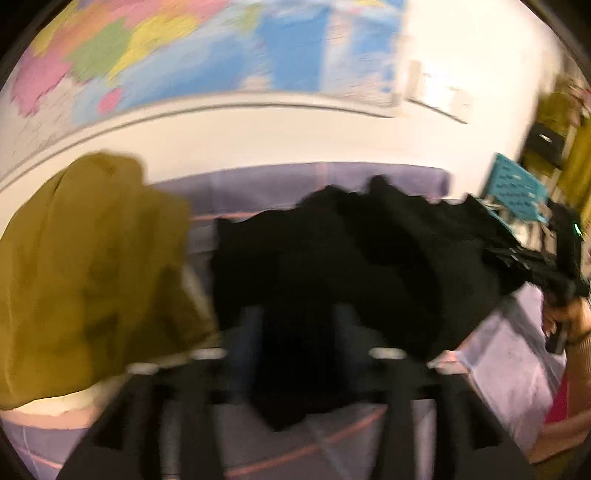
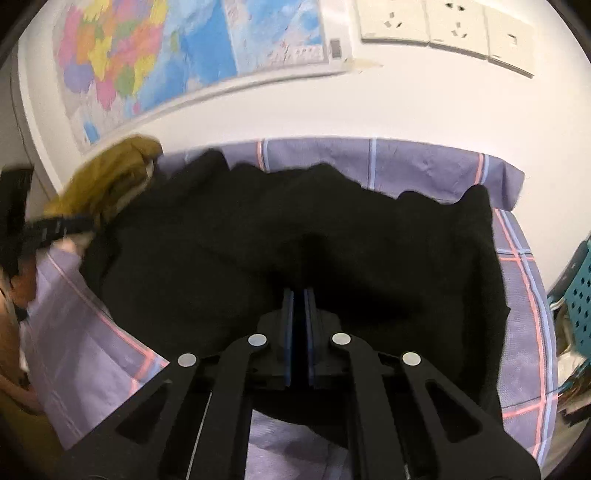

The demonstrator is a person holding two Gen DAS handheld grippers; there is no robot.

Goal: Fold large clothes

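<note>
A large black garment [image 1: 351, 258] lies crumpled across the purple plaid bed sheet [image 1: 517, 369]. In the blurred left wrist view my left gripper [image 1: 297, 314] stands open, fingers wide apart over the garment's near edge, black cloth showing between them. My right gripper [image 2: 299, 291] is shut on the black garment [image 2: 258, 240], its blue pads almost together and their tips buried in cloth. From the left wrist view the right gripper [image 1: 554, 280] lifts the garment's right edge off the sheet. The left gripper [image 2: 55, 225] appears at the garment's left side.
An olive-yellow garment [image 1: 92, 258] is heaped at the left against the wall, touching the black one. A coloured map [image 2: 184, 55] and wall sockets [image 2: 443, 26] hang behind the bed. A teal perforated basket [image 2: 576, 295] stands off the bed's right edge. A person's hand [image 1: 576, 321] holds the right gripper.
</note>
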